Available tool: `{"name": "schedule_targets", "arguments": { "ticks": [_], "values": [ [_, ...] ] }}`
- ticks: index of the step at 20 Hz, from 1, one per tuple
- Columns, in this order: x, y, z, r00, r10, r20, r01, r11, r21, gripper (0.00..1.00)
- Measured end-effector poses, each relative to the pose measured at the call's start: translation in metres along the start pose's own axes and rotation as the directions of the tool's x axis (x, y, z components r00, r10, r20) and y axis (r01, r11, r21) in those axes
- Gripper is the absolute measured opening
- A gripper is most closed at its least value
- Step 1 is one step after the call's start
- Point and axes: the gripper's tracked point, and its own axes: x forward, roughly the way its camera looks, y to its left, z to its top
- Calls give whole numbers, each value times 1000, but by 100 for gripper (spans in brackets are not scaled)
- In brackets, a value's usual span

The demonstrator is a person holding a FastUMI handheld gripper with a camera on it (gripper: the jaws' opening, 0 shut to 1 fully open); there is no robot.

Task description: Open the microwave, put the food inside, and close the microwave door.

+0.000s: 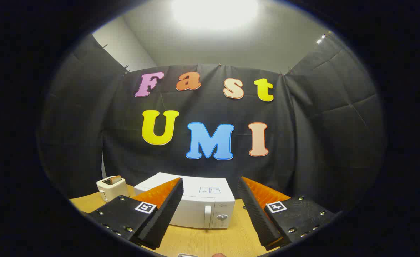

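Note:
A white microwave stands on the wooden table, its door closed, with a vertical handle and a round knob at its right side. My gripper hovers above the table in front of it, open, with nothing between the fingers. The microwave lies beyond the fingertips, mostly between them; the left finger covers its left front part. A small pale object and a brownish one just peek in at the near table edge, too little of them showing to tell what they are.
A cream toaster with a slice of toast in its slot stands to the left of the microwave. The booth's black cloth wall rises right behind both appliances. Bare wood lies between the fingers and the microwave front.

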Motion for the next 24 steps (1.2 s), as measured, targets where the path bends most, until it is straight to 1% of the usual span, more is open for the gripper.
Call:
{"name": "schedule_targets", "arguments": {
  "ticks": [16,24],
  "values": [
    [4,-3,-4,1000,-14,-1,14,1000,12,96],
    [34,-9,-19,1000,5,-25,-5,1000,-3,96]
  ]
}}
